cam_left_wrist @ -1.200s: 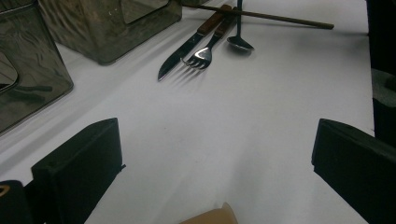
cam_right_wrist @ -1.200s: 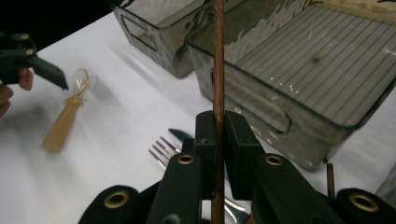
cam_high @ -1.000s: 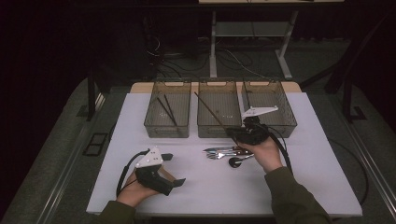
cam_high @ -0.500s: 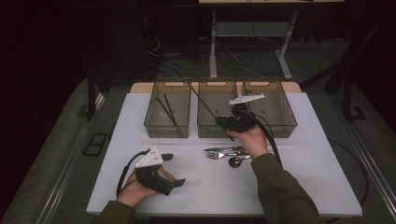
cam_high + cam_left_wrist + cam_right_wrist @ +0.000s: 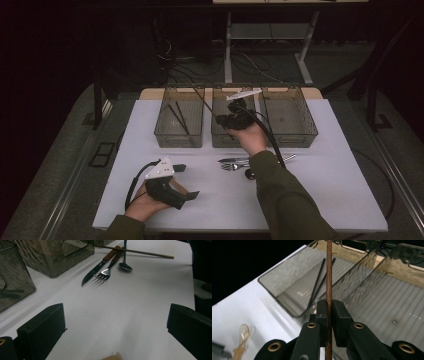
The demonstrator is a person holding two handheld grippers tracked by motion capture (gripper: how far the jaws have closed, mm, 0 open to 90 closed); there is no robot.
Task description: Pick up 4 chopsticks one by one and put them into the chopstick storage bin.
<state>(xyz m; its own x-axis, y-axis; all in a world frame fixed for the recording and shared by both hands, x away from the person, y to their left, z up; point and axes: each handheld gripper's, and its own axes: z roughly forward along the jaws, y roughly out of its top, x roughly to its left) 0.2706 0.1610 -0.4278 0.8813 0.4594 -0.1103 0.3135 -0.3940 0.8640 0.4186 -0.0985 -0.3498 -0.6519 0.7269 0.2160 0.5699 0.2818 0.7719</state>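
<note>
While I'm pinching the brown chopstick (image 5: 328, 272) in the right gripper (image 5: 328, 308) above the bins (image 5: 179, 135) at the table's (image 5: 325, 200) far edge, it's risking pivoting and catching a rim; left gripper (image 5: 115, 322) is resting open, near corner.

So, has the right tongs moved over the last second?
Yes. The right tongs, shut on a brown chopstick, moved left from the right bin toward the left bin.

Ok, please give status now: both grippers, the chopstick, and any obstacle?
Right gripper shut on brown chopstick, above the bins. Left gripper open, resting on table. Black chopsticks already in left bin. No obstacle seen.
</note>
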